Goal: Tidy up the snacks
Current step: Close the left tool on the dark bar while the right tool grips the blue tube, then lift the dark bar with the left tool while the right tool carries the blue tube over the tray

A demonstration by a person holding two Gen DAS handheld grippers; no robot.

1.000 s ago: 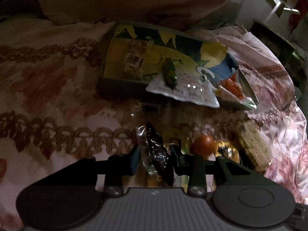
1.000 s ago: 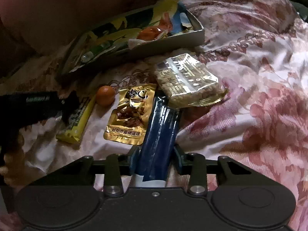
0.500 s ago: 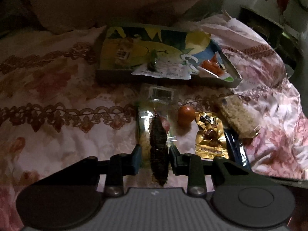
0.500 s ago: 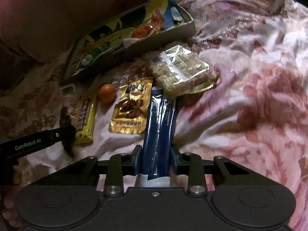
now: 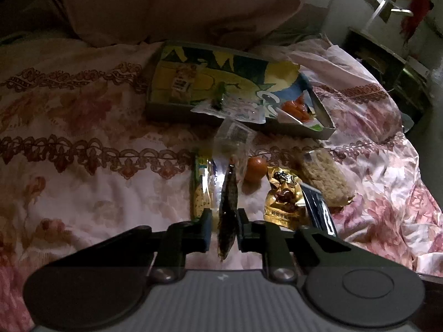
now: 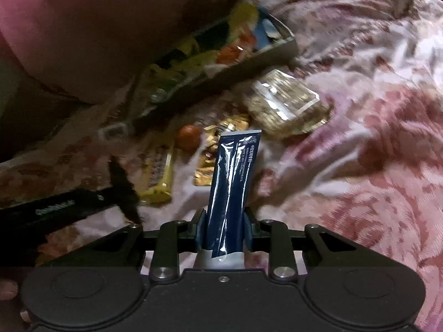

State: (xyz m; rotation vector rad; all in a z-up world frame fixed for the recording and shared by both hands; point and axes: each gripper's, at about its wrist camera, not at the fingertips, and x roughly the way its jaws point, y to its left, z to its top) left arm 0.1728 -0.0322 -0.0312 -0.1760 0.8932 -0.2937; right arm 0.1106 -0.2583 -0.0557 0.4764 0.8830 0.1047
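Observation:
My left gripper [image 5: 223,231] is shut on a clear packet with a dark snack [image 5: 228,197] and holds it above the bedspread. My right gripper [image 6: 224,231] is shut on a dark blue packet [image 6: 234,191] that stands up between its fingers. A shallow printed tray [image 5: 177,110] lies further back and holds several snack packets. On the bed before it lie a yellow biscuit bar [image 5: 200,185], a small orange [image 5: 255,165], a gold pouch [image 5: 283,196] and a cereal bar [image 5: 325,181]. The orange [image 6: 188,137] and cereal bar [image 6: 288,102] also show in the right wrist view.
Everything rests on a soft floral bedspread [image 5: 83,188] with folds. A big pillow [image 5: 166,5] lies behind the tray. The left gripper's body [image 6: 63,207] shows at the left of the right wrist view. A dark bedside unit [image 5: 387,63] stands at the far right.
My right gripper has lifted the blue packet off the bed so it stands upright. My left gripper has raised the dark snack packet slightly and shifted left.

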